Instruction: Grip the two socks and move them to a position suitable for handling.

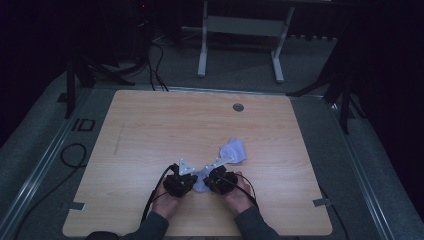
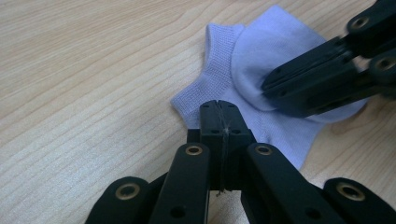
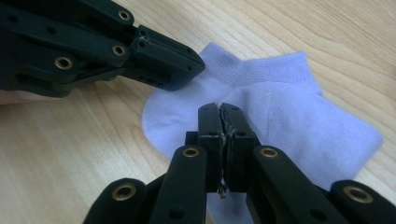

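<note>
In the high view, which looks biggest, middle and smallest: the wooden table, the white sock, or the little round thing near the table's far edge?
1. wooden table, by far the largest.
2. white sock, a small patch beside the right gripper.
3. round thing, the smallest; being farther from the camera may shrink it a little.

A lab or recording studio, dim and bare. Pale wooden table with a round cable grommet, ringed by grey carpet. Black stands at the table's corners, black cables trailing over the floor, metal rails along the sides, a white desk frame behind.
</note>
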Demonstrator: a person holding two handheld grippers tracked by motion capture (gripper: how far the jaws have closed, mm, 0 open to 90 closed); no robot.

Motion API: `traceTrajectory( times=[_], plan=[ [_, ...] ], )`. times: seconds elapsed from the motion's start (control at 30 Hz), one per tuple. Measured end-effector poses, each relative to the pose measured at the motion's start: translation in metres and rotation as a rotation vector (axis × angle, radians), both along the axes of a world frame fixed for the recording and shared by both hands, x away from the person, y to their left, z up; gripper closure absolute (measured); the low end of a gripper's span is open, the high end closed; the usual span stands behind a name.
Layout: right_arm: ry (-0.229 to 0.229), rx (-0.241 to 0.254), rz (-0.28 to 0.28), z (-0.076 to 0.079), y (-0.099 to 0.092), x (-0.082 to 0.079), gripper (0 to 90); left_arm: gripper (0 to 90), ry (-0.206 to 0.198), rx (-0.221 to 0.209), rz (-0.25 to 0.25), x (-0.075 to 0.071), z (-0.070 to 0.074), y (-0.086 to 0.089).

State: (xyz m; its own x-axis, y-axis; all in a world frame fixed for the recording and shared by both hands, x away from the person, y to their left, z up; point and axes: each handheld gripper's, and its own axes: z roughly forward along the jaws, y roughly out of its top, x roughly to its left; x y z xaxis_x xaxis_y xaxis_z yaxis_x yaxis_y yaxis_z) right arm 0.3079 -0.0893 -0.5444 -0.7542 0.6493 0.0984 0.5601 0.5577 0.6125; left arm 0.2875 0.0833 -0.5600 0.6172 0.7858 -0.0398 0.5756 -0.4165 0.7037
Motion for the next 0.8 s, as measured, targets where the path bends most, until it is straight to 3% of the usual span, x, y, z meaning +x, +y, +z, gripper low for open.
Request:
traceTrajectory(
  times=[0.13,0.47,0.8],
  plan=[
    [-0.016,0.016,-0.019,0.005,-0.01,-0.003,87.6,90.0,-0.011,0.013,0.001,-0.001,0.0,-0.002],
    [-0.064,0.056,-0.107,0.021,-0.051,-0.012,87.3,90.0,-0.009,-0.008,0.009,-0.001,-0.001,0.0],
    [-0.062,0.054,-0.188,0.013,-0.085,-0.025,83.8,90.0,-0.01,-0.013,0.01,-0.002,-0.002,0.001]
  ],
)
